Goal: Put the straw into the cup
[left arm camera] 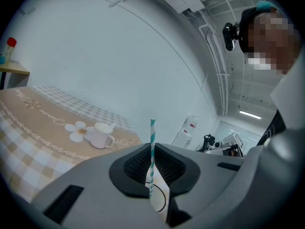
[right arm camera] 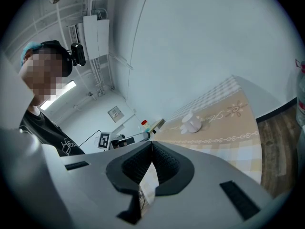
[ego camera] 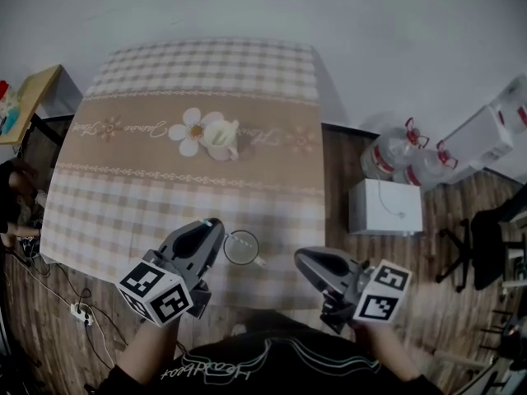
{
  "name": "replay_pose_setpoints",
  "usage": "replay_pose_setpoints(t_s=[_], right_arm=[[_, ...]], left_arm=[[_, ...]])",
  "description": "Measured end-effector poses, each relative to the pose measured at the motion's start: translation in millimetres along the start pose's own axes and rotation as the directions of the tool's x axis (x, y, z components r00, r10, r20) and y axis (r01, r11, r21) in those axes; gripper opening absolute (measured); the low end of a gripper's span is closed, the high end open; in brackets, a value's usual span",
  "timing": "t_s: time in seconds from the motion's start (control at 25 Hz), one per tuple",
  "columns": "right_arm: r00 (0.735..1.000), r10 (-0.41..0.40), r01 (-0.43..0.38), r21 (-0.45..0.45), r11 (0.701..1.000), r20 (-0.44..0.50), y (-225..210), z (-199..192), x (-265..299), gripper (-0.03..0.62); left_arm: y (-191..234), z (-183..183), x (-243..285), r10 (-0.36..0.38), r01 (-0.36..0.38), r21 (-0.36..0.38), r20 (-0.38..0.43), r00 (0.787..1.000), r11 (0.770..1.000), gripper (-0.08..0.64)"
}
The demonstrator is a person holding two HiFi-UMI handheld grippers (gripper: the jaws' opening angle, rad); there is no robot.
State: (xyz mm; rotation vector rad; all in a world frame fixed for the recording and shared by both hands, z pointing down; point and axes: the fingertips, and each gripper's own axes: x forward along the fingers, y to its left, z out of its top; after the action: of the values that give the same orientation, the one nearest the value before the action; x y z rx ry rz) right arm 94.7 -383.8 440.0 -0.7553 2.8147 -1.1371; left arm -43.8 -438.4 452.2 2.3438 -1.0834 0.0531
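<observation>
Holds the left gripper [ego camera: 211, 227] at lower left of the head view, near level, jaws pinching the straw [left arm camera: 152, 144] upright just left of the cup [ego camera: 241, 247] at bottom centre. Holds the right gripper [ego camera: 301, 258] at lower right, jaws pressed together on nothing, tip just right of the cup.

Soft, even indoor light; shadows faint, no glare on surfaces. All 3 views fisheye: straight lines bow near edges, corners vignette to black. Ceiling light strip [left arm camera: 249, 114] glows bright. Near foreground slightly soft.
</observation>
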Motion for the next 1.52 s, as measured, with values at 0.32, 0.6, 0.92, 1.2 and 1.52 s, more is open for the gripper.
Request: replay_pose_setpoints(t_s=[0.32,0.6,0.92,1.2,1.52], right_arm=[[1.000,0.004,-0.004,0.007,1.000,-0.019,-7,-1,7,0.012],[0.999,0.006,-0.005,0.022,1.000,-0.032,-7,-6,11,0.012],[0.999,0.003,-0.002,0.029,1.000,-0.035,-9,-9,12,0.012],[0.999,0.002,-0.001,0.021,1.000,-0.035,-7,-9,11,0.012],[0.999,-0.006,0.007,0.016,1.000,-0.035,-3,-10,10,0.012]], left_arm=[[10,-31,13,0.014,-0.014,-0.010,-0.032,0.999,1.000,0.018],[14,-47,14,0.025,-0.026,-0.015,-0.031,0.999,1.000,0.018],[22,-57,14,0.045,-0.046,-0.036,-0.030,0.999,0.998,0.018],[30,-59,12,0.065,-0.066,-0.062,-0.020,0.998,0.996,0.018],[41,-64,8,0.063,-0.067,-0.133,-0.033,0.997,0.989,0.020]])
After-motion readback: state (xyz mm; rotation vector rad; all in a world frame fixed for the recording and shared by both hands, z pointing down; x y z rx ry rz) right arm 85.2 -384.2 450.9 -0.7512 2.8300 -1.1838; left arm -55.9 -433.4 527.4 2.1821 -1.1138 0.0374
